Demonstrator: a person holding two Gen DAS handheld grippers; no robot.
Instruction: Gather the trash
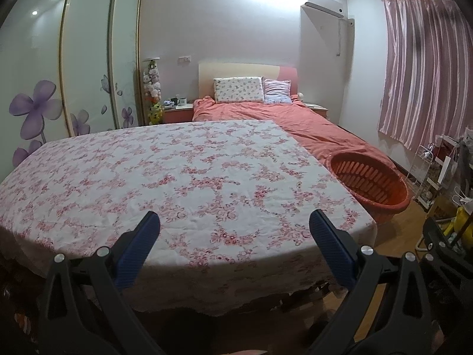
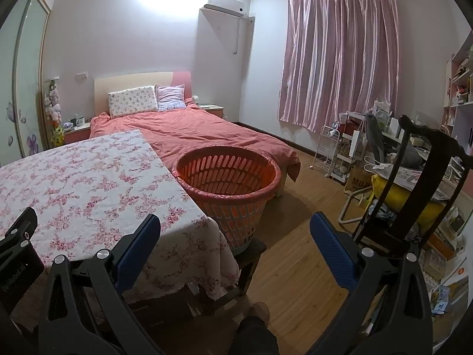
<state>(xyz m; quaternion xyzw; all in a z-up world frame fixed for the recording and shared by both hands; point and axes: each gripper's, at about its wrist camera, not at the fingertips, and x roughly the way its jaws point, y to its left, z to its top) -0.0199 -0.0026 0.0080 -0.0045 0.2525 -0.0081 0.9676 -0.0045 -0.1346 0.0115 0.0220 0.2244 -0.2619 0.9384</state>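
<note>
At the far left of the left wrist view stands a sliding wardrobe (image 1: 88,59) with purple flowers on its frosted doors, and ahead of it the desk (image 1: 177,177) spreads under a pink floral cloth, with nothing lying on the cloth that I can make out. The left gripper (image 1: 234,222) hangs over the desk's near edge, its blue pads wide apart and nothing between them. Beyond the desk lies the bed (image 1: 295,118) with its coral cover and two pillows. Further right, just off the desk's right edge, stands the orange slatted basket (image 2: 227,177), raised on what looks like a dark stool; it appears lined and empty, and is presumably where the trash belongs. The right gripper (image 2: 235,222) is likewise spread wide and holds nothing, hovering off the desk's right corner with the basket straight ahead of it and slightly left. No piece of trash is visible in either view, so the thing to collect cannot be placed. Judging from this, the right gripper is the nearer to the basket, the left the better placed for anything on the desk. At the far right a dark wooden chair (image 2: 428,162) and cluttered shelves (image 2: 340,148) stand below the pink curtain (image 2: 340,59).
</note>
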